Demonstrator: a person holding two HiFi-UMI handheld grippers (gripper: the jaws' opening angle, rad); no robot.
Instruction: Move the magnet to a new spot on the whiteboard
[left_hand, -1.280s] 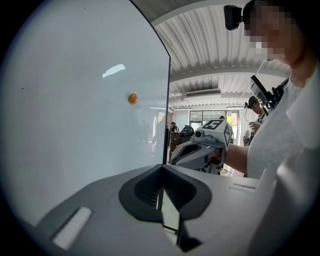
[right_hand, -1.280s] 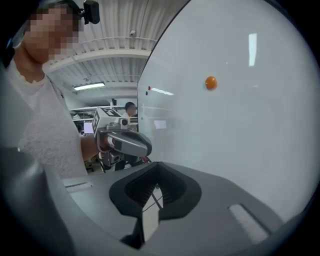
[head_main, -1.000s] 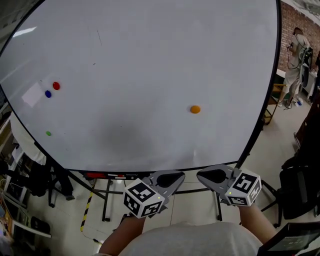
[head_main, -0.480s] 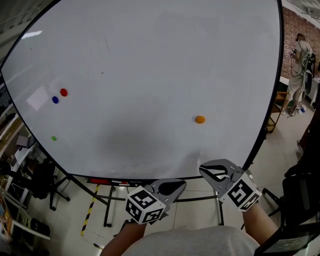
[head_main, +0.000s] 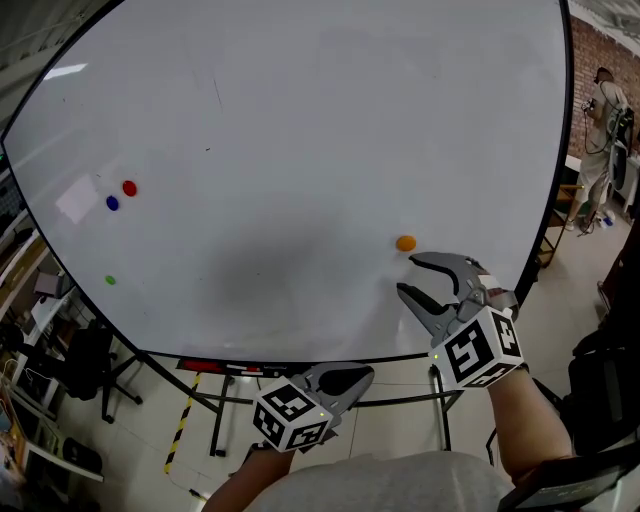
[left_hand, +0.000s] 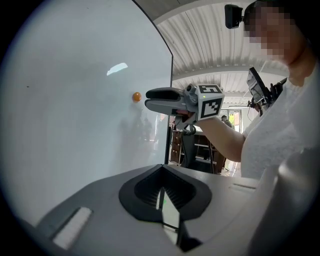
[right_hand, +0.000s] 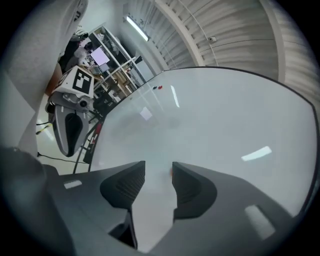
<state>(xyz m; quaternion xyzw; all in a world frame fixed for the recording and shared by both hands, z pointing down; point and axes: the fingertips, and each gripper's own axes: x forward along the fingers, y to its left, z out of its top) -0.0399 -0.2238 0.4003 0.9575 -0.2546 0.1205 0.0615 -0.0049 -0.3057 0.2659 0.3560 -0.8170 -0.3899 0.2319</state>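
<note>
**Entry: approach to the magnet, grip not yet made**

- **Whiteboard**: large, upright on a stand, and it fills most of the head view.
- **Orange magnet**: stuck on the board's lower right part, well apart from the other markers. This is judged to be the piece to move.
- **Red magnet**, **blue magnet**, **green magnet**: grouped at the far left of the board.
- **Right gripper**: raised to the board just below the orange magnet and rolled so that one jaw sits above the other. Its jaws have just been opening and now stand wide apart, with nothing gripped. Its own view shows a faint orange smudge by one pad, probably the magnet's edge, though the blur leaves this unsure.
- **Left gripper**: held low beneath the board's bottom edge, away from the work. Its jaws are closed together on nothing.

**Step in hand:** reaching for the magnet; the pickup has not begun.

**Next move calls for:** bringing the spread jaws up around the magnet's rim, one on each side. They then need to close firmly enough to beat its pull on the board before it is moved to a bare patch.
</note>
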